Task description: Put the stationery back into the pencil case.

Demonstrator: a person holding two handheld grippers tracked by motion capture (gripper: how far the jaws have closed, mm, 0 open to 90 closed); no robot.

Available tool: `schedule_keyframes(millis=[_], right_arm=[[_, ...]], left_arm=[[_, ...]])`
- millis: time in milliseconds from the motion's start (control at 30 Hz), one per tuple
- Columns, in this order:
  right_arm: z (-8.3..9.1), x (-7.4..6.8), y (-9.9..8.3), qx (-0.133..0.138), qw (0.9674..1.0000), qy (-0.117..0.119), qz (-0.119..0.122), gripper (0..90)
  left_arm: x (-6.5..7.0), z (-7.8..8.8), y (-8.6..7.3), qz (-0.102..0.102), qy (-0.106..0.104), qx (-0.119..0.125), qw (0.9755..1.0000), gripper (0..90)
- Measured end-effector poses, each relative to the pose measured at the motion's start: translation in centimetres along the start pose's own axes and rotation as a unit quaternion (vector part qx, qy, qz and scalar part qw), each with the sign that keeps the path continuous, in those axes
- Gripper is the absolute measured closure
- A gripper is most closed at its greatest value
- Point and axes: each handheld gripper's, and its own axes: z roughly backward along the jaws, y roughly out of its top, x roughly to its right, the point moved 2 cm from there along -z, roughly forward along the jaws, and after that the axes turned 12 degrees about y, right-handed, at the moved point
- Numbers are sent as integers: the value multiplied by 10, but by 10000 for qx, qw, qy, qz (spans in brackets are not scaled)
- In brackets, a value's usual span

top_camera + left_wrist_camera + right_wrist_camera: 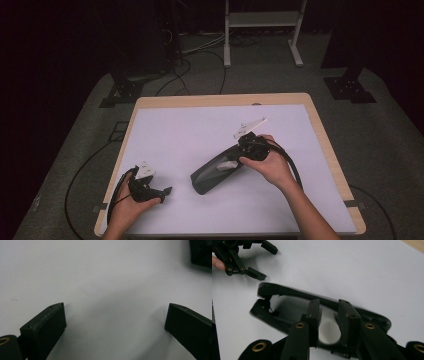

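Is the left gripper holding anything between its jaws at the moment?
No, the left gripper stands open over the bare white table.

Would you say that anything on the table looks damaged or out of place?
Possibly: the black case lying on the white mat gapes apart at its far end. The right tongs clamp a white cylinder inside it.

Left claw spread wide; right claw clamped, pointing down-left.

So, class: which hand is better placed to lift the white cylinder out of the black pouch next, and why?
Right. The right tongs are already shut on the white cylinder inside the black pouch. The left tongs rest open on the white table, apart from the pouch.
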Motion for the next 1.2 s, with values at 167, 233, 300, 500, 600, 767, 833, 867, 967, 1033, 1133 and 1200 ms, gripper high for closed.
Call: schedule_keyframes(millis=[167, 233, 300, 500, 600, 767, 833, 867, 967, 1033, 1133, 1200], right_arm=[[-3, 2, 2, -9, 10000, -4, -9, 708], [-3, 2, 2, -10, 10000, 0, -9, 708], [-3, 2, 1, -28, 10000, -27, -1, 707], [3, 4, -2, -14, 9999, -97, -23, 701], [7, 6, -5, 27, 9999, -141, -30, 694], [11, 9, -12, 65, 9997, -218, -80, 657], [12, 10, -13, 89, 9996, -247, -66, 638], [13, 11, -15, 110, 9996, -265, -78, 624], [16, 14, -20, 172, 9993, -315, -96, 580], [18, 16, -23, 202, 9991, -347, -106, 548], [23, 19, -30, 262, 9988, -401, -134, 486], [24, 19, -31, 244, 9987, -422, -134, 475]], left_arm=[[0, 0, 0, 1, 0, 2, 10000, 26], [0, 0, 0, 0, -2, 0, 10000, 26], [0, 0, 0, 0, -1, 1, 10000, 26], [0, 0, 0, 0, 0, 1, 10000, 26], [0, 0, 0, 0, 1, 3, 10000, 26], [0, 0, 0, 0, 3, 6, 10000, 26], [0, 0, 0, 0, 3, 7, 10000, 26], [0, 0, 0, -2, 3, 5, 10000, 26], [0, 0, 0, -12, 6, 3, 10000, 26], [0, 0, 0, -20, 7, 2, 10000, 26], [0, 0, 0, -19, 6, 3, 10000, 26], [0, 0, 0, -16, 7, 7, 10000, 26]])
